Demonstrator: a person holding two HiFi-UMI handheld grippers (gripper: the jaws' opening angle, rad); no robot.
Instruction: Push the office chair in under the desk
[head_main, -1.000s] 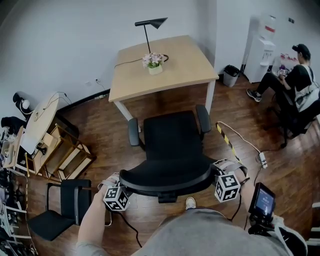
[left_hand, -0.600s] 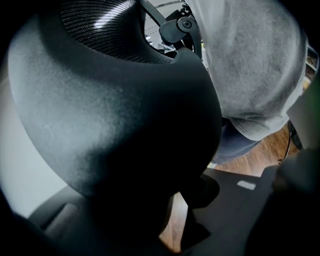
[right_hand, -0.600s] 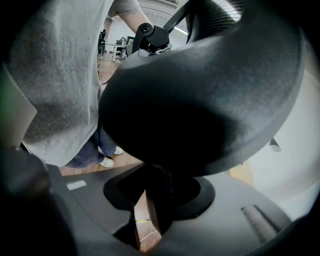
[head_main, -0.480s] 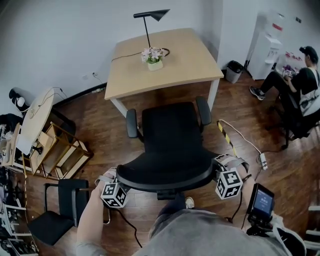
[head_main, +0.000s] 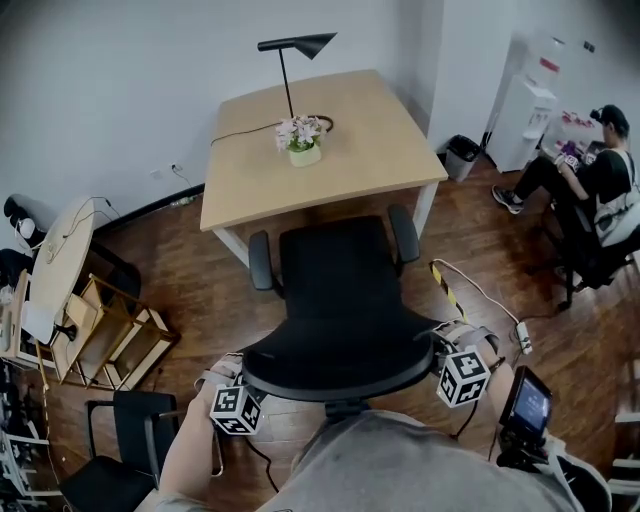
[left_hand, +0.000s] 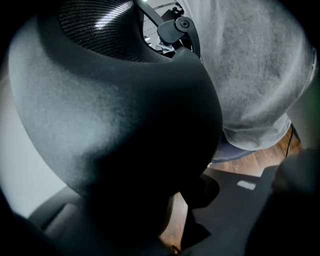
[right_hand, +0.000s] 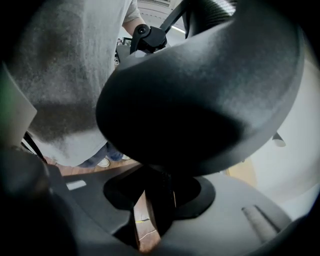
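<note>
Office chair (head_main: 338, 285) backrest edges clamped by left hand-held gripper (head_main: 248, 386) and right hand-held gripper (head_main: 442, 357).

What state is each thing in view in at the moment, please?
Office chair: upright, facing the desk, not yet under it.
Left gripper: shut on the backrest's left edge.
Right gripper: shut on its right edge.
Desk lamp: upright, apparently unlit.
Flower pot: upright on the desk.
</note>
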